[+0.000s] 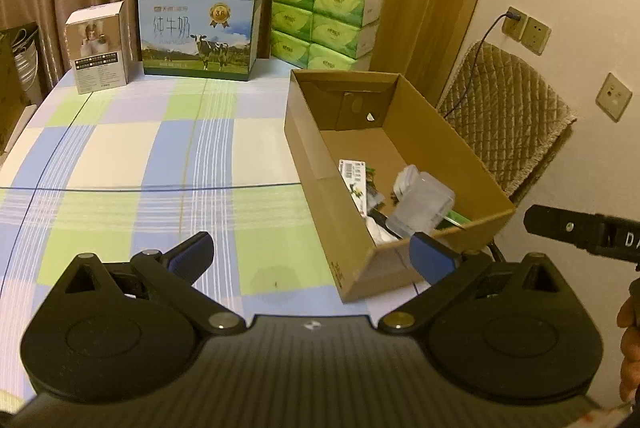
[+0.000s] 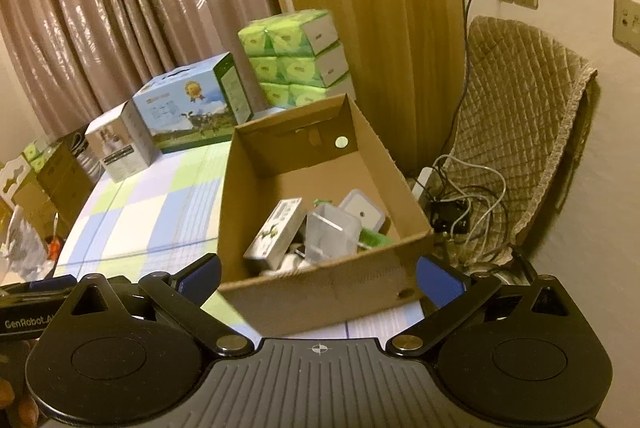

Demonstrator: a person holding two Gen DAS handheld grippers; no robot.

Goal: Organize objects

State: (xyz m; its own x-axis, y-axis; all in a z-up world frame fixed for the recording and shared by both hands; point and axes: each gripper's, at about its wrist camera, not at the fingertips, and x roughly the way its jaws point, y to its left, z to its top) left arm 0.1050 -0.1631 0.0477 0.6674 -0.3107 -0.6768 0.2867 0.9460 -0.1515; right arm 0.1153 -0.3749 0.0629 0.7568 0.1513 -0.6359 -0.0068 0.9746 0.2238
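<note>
- Both claws spread wide and empty: left claw [image 1: 310, 260] over the checked tabletop [image 1: 160, 155], right claw [image 2: 318, 278] facing the near wall of the cardboard box [image 2: 320, 292].
- Task's things already lying in the box's near end: a clear plastic container [image 2: 330, 236], a small printed carton [image 2: 276, 232], a lidded white case [image 2: 362, 211], something green beneath, partly hidden.
- No loose item visible on the open cloth; step in hand judged as pulling clear and checking for anything left to gather.
- Keep both claws wide and lift clear of the box rim before swinging sideways, so no finger catches the thin cardboard wall.
- Mind the box's place near the tabletop's right edge, just beside the padded chair [image 2: 520, 115] and tangled cables [image 2: 472, 203]; a nudge there could tip it off.
- Leave the milk carton [image 1: 200, 31], small white box [image 1: 100, 47] and tissue packs [image 1: 324, 19] along the far edge alone unless they belong to the sorting; cannot tell.
- Keep the two claws apart when crossing.
</note>
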